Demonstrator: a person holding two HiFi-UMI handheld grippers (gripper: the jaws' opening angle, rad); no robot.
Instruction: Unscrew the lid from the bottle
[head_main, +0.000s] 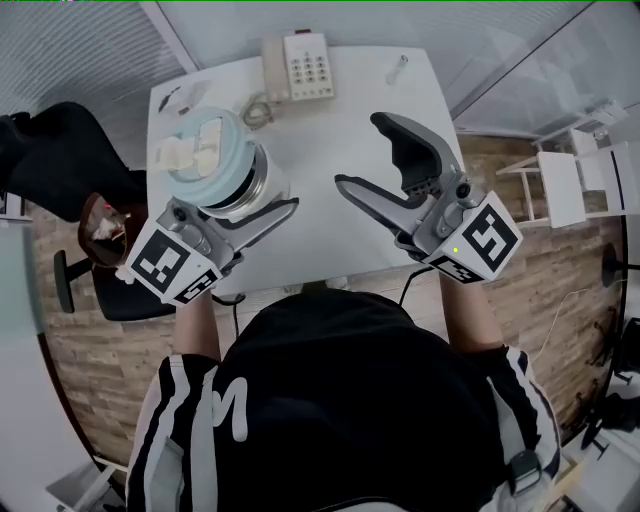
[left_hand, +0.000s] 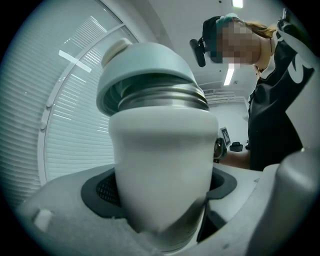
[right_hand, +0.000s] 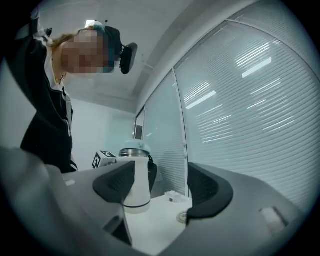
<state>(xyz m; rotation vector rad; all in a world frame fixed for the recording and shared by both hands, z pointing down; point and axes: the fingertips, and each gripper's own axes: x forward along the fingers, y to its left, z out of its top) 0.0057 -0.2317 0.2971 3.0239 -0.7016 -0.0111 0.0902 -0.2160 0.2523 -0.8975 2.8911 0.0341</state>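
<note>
The left tongs (head_main: 250, 200) are clamped on the white body of the bottle (head_main: 245, 188), one dark pad pressing on each side of it below the shoulder, as the left gripper view shows close up. The bottle stands upright over the near left part of the white tabletop (head_main: 340, 125), and in the right gripper view its base seems to rest on that surface. The pale blue-green lid (head_main: 215, 150) sits on top of the bottle, with a band of bare steel neck (left_hand: 162, 97) showing between the lid's rim and the white body. The right tongs (head_main: 360, 150) are spread wide with nothing between them; they are held over the tabletop to the right of the bottle, well apart from it and not touching the lid. Seen along those tongs, the bottle stands some way beyond, partly behind the left pad, with the marker cube (right_hand: 104, 159) of the left tongs showing just behind it. At the far edge of the tabletop lies a cream telephone (head_main: 300, 65), its coiled cord (head_main: 256, 112) just behind the bottle. The person (head_main: 340, 400) wears a black top with white stripes
</note>
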